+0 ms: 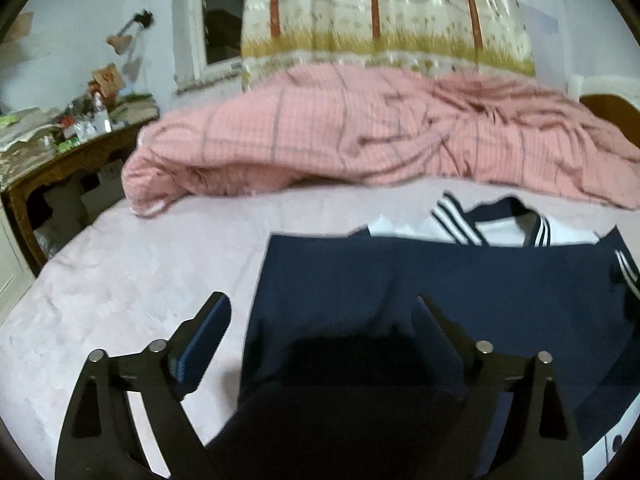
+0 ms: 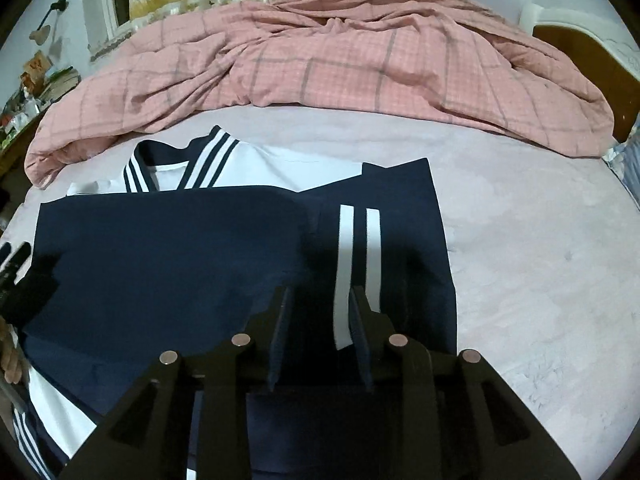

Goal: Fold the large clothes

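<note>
A navy and white sailor-style garment (image 1: 420,280) lies on the pale pink bed sheet (image 1: 140,272), its navy lower part folded up over the white top; the striped collar (image 1: 460,220) shows beyond it. My left gripper (image 1: 322,316) is open wide, just above the navy cloth's left part, holding nothing. In the right wrist view the same garment (image 2: 160,256) lies flat, with its collar (image 2: 184,164) and a navy sleeve with two white stripes (image 2: 358,248). My right gripper (image 2: 320,308) hovers over that sleeve, its jaws partly open with nothing between them.
A rumpled pink checked duvet (image 1: 360,132) lies across the far half of the bed. A cluttered wooden table (image 1: 60,148) stands at the left. A patterned curtain (image 1: 380,12) hangs behind. A wooden headboard (image 2: 580,56) is at the right.
</note>
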Available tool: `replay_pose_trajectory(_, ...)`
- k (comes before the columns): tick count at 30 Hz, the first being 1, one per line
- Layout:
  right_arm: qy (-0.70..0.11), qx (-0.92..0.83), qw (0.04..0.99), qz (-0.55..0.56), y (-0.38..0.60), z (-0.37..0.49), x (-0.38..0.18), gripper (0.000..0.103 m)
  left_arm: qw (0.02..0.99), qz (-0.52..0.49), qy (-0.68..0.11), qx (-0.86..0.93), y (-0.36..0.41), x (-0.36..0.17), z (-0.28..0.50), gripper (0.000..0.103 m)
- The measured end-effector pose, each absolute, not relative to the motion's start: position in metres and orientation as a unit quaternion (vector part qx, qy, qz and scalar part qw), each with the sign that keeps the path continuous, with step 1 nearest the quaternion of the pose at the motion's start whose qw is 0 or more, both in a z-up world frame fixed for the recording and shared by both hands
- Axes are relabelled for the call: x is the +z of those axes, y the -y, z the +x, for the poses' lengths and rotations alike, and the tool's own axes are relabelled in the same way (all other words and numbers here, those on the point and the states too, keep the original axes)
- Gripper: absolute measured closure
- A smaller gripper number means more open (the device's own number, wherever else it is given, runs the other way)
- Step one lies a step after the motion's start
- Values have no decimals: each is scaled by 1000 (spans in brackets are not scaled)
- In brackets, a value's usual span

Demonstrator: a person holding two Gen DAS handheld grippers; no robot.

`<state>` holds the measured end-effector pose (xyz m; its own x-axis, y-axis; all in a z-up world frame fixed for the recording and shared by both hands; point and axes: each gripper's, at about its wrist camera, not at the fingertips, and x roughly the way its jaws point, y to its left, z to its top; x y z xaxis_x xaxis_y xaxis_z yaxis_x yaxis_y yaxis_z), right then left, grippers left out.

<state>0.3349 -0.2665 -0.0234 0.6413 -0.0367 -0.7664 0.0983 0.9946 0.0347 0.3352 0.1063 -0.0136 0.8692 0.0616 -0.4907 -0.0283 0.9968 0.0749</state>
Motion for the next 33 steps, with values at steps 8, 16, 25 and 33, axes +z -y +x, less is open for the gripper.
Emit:
replay_pose_trajectory(8, -403, -42, 914, 33, 261, 327, -10, 69, 976, 49, -210, 20, -96, 2, 313, 7)
replay_pose_trajectory(16, -323, -50, 945, 17, 244, 279, 55, 53, 993, 65, -102, 4, -74, 96, 217, 7)
replay_pose_trajectory(25, -219, -33, 975, -1, 214, 119, 144, 15, 999, 42, -4, -25, -84, 160, 56, 0)
replay_pose_trajectory(33, -129, 14, 991, 21, 203, -18, 187, 0, 998, -5, 38, -47, -92, 179, -49, 0)
